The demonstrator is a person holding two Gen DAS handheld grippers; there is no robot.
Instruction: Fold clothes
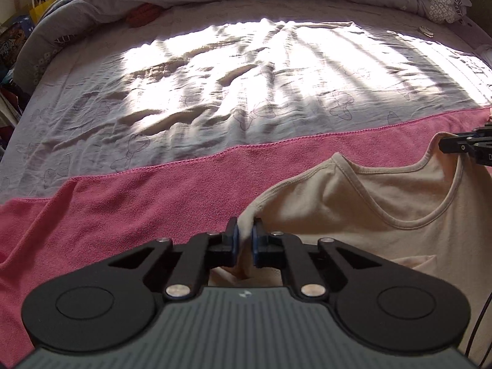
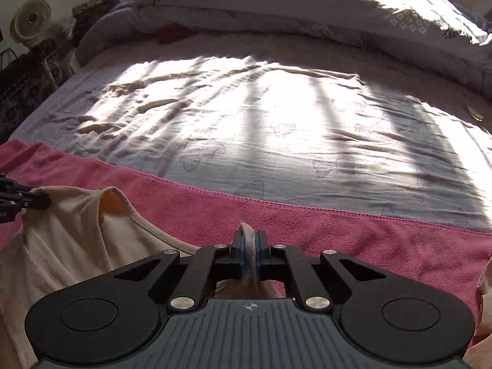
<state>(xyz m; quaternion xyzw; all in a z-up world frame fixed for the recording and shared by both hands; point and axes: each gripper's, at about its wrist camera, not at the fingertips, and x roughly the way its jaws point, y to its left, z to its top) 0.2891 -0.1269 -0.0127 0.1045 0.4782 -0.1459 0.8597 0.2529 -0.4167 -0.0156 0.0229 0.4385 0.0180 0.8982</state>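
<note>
Left wrist view gives us the wide bed (image 1: pixel 215 92) under its pale crinkled sheet, a pink terry towel (image 1: pixel 138 203) along its near edge, and on that our cream cotton top (image 1: pixel 384 215). Our left hand-held gripper (image 1: pixel 244 240) and right hand-held gripper (image 2: pixel 250 246) each pinch a shoulder. Thin bites could slip, collapsing the fold.

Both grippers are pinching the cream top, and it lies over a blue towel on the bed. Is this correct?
Not quite: the towel is pink, not blue, as both wrist views show. The rest holds: the left gripper and the right gripper each pinch the cream top, which lies over that towel on the bed.
</note>
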